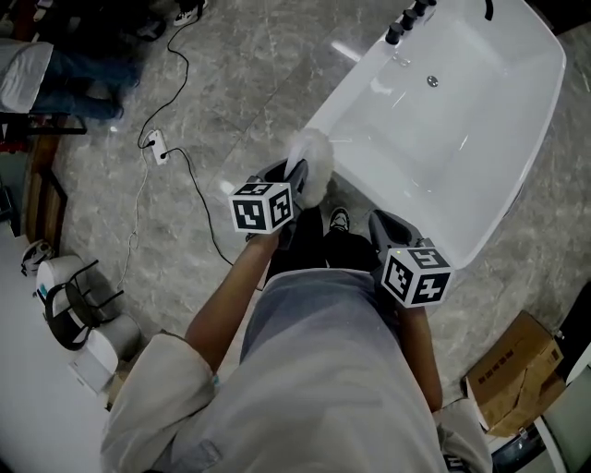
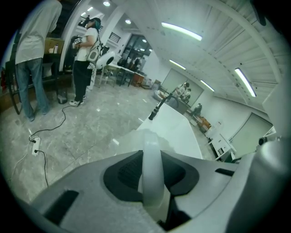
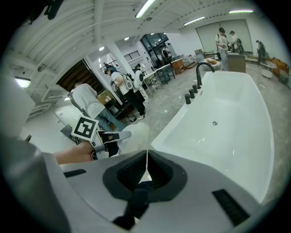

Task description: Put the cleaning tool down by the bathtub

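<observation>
The cleaning tool is a white handle (image 2: 152, 170) with a fluffy white head (image 1: 312, 164). My left gripper (image 1: 294, 177) is shut on the handle, and the head hangs just outside the near rim of the white bathtub (image 1: 462, 120). In the left gripper view both jaws clamp the handle, with the bathtub (image 2: 175, 129) beyond it. My right gripper (image 1: 386, 227) hovers close to the tub's near wall. Its jaws (image 3: 146, 157) meet with nothing between them. The right gripper view also shows the left gripper (image 3: 110, 136), the fluffy head (image 3: 137, 132) and the bathtub (image 3: 227, 123).
Black taps (image 1: 406, 20) stand on the tub's far corner. A cable with a power strip (image 1: 157, 146) runs over the marble floor at left. A cardboard box (image 1: 512, 374) lies at lower right, a white device (image 1: 69, 309) at lower left. People (image 2: 84, 59) stand farther off.
</observation>
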Tool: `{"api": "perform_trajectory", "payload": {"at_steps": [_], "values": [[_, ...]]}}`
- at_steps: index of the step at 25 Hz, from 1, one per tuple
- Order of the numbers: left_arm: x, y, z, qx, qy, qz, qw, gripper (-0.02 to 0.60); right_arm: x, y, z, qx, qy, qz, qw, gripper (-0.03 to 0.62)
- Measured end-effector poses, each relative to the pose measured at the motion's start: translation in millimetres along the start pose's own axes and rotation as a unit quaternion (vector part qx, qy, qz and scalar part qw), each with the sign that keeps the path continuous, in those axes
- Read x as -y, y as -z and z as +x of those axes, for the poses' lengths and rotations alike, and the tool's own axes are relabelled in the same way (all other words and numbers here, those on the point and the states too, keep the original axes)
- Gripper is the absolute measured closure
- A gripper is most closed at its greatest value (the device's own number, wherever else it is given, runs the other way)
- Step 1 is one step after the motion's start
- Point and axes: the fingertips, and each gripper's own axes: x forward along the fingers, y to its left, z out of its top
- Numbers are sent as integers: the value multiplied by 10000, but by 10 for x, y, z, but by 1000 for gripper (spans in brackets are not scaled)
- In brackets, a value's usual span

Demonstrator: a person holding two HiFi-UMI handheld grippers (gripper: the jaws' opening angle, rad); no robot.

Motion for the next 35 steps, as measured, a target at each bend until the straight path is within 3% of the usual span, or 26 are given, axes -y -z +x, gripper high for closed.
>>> {"api": "perform_trajectory", "payload": {"at_steps": [35], "values": [[-302, 11, 778, -324, -69, 16, 9994, 492, 209, -80, -143, -185, 299, 11, 9994, 582]]}}
